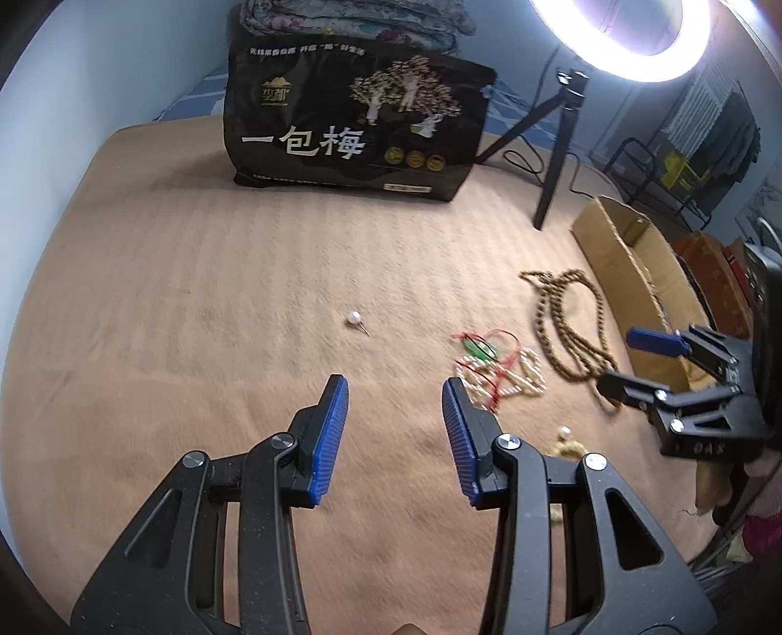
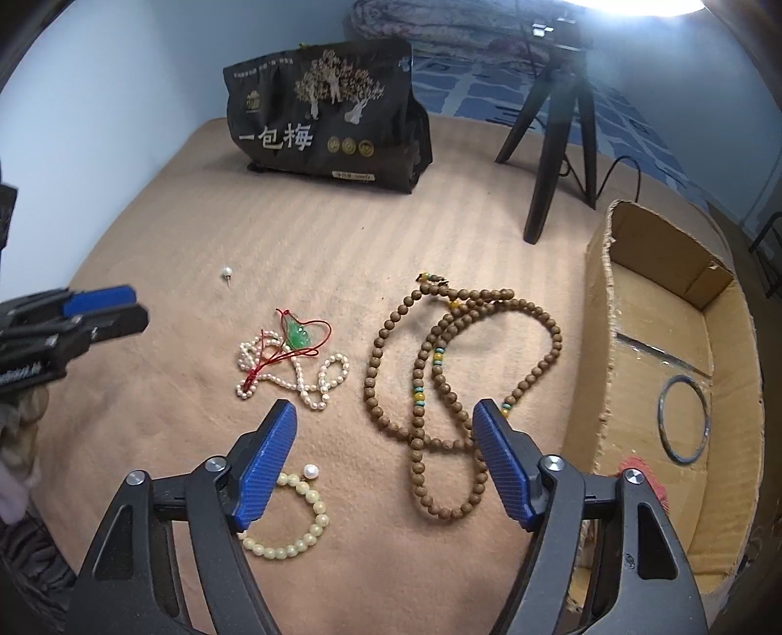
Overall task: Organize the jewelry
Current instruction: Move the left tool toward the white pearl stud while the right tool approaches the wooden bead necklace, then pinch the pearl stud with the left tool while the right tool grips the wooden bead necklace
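On the tan blanket lie a brown wooden bead necklace, a pearl strand tangled with a green pendant on red cord, a pale yellow bead bracelet with a loose pearl beside it, and a pearl pin. My right gripper hangs open over the necklace's near loops, its pads apart from the beads. My left gripper is open over bare blanket, left of the pearl strand, holding nothing.
An open cardboard box at the right holds a dark bangle and something red. A black printed bag stands at the back. A tripod with a ring light stands behind the box.
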Demonstrator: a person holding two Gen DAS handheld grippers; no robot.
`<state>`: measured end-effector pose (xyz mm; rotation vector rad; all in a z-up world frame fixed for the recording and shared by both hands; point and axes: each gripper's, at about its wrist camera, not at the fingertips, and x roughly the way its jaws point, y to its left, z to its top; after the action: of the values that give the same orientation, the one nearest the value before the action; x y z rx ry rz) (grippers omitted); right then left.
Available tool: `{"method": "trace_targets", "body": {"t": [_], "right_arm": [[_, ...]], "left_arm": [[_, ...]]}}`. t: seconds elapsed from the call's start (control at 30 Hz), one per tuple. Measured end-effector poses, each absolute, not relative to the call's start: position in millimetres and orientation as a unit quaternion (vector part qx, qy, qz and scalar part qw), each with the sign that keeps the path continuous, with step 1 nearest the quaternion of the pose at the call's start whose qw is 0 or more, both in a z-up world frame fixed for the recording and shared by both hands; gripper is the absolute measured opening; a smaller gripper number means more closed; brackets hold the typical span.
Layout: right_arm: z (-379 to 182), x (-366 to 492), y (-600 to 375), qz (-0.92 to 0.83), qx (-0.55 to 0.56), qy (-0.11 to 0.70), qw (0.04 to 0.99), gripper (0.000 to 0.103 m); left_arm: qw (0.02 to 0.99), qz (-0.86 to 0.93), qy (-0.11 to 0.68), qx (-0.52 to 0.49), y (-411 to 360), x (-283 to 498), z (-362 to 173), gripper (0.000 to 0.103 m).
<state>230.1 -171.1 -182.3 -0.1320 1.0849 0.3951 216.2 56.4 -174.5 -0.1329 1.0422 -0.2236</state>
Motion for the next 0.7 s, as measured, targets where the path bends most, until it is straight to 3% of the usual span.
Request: {"method": "trace_targets", "body": {"t": [0.23,0.7], "right_arm": [[-199.3,239.9,-168.6,0.19,-0.064,0.526,0.826,0.062],[-222.9,249.0,-160.5,0.158,-0.131,0.539,0.817,0.062]], "left_arm": [[0.86,-0.103,0.497,-0.057,58.3,241.9,-191.2,0.041],[0.853,-0.107,0.506,-0.063,57.1,259.5,-218.0,0.041]]}}
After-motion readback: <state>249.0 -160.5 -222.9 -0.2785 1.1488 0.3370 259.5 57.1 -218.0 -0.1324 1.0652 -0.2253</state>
